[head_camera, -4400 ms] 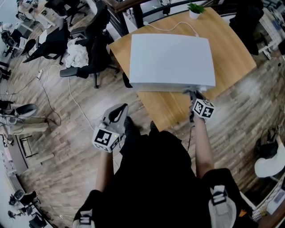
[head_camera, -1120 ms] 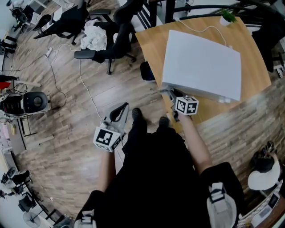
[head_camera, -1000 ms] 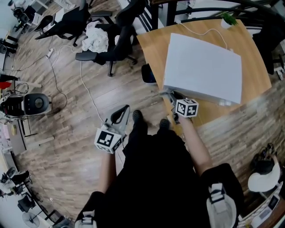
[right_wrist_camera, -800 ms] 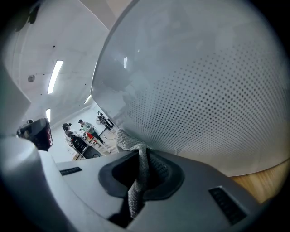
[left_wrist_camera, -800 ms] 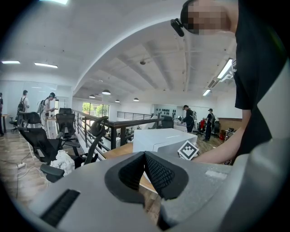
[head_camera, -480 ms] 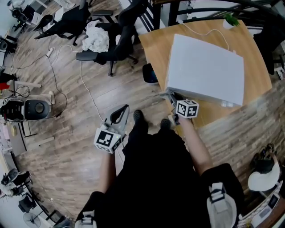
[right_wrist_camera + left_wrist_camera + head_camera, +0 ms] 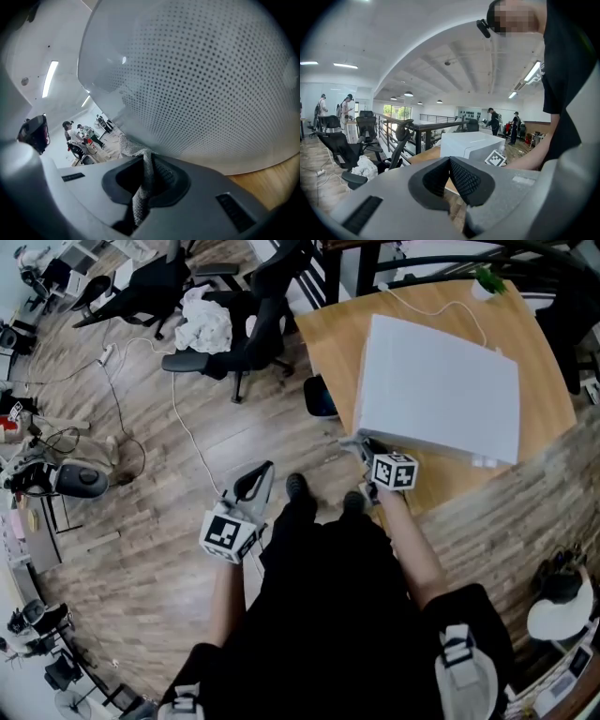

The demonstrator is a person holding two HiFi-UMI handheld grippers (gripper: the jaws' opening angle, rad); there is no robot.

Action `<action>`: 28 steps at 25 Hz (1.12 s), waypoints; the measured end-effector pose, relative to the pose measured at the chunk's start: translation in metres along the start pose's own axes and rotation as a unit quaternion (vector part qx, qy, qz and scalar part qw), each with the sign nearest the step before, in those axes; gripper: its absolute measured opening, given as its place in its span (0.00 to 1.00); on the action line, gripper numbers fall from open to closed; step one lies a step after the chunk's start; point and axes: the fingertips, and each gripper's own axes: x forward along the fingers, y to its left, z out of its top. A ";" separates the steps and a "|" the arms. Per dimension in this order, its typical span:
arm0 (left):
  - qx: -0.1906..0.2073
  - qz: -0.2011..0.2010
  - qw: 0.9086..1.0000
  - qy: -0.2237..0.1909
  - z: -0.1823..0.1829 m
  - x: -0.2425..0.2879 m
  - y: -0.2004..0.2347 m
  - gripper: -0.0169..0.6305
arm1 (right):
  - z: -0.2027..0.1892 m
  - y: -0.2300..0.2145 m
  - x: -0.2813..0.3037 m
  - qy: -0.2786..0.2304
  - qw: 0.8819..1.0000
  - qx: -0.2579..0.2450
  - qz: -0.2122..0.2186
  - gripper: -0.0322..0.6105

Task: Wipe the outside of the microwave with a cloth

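Observation:
A white microwave [image 7: 439, 388] stands on a wooden table [image 7: 342, 338]. My right gripper [image 7: 361, 447] is at the microwave's near left corner, shut on a grey cloth [image 7: 140, 180]. In the right gripper view the cloth lies against the microwave's dotted wall [image 7: 206, 79], which fills the frame. My left gripper [image 7: 249, 482] hangs at my side over the floor, away from the table, shut with nothing in it. The left gripper view shows its jaws [image 7: 450, 176] closed, with the microwave [image 7: 471, 143] beyond them.
Black office chairs [image 7: 248, 329] stand left of the table, one with a white cloth heap [image 7: 208, 320]. A cable [image 7: 441, 306] and a small plant [image 7: 487, 279] sit at the table's far edge. Cords and gear lie on the wood floor [image 7: 122, 456]. People stand far off.
My right gripper with the cloth has slid from the microwave's front right corner to its left corner. In the last second it barely moved. The left gripper stayed put.

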 end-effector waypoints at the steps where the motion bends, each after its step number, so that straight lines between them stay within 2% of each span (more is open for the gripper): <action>1: 0.001 0.000 1.000 0.001 -0.001 0.000 0.001 0.03 | -0.003 -0.002 0.001 0.002 1.000 0.003 -0.001 0.08; 4: 0.001 0.001 1.000 0.002 -0.001 0.000 0.004 0.03 | -0.014 -0.010 0.008 0.012 1.000 0.013 -0.003 0.08; 9: 0.003 0.000 1.000 0.003 0.000 0.000 0.010 0.03 | -0.011 -0.009 0.010 0.003 1.000 0.018 -0.008 0.08; 12: 0.003 -0.004 1.000 -0.010 0.004 0.002 0.010 0.03 | -0.010 -0.007 0.009 0.004 1.000 0.018 -0.007 0.08; 28: 0.017 -0.016 0.999 -0.022 0.015 0.014 -0.012 0.03 | -0.006 -0.025 -0.010 -0.003 1.000 0.022 -0.012 0.08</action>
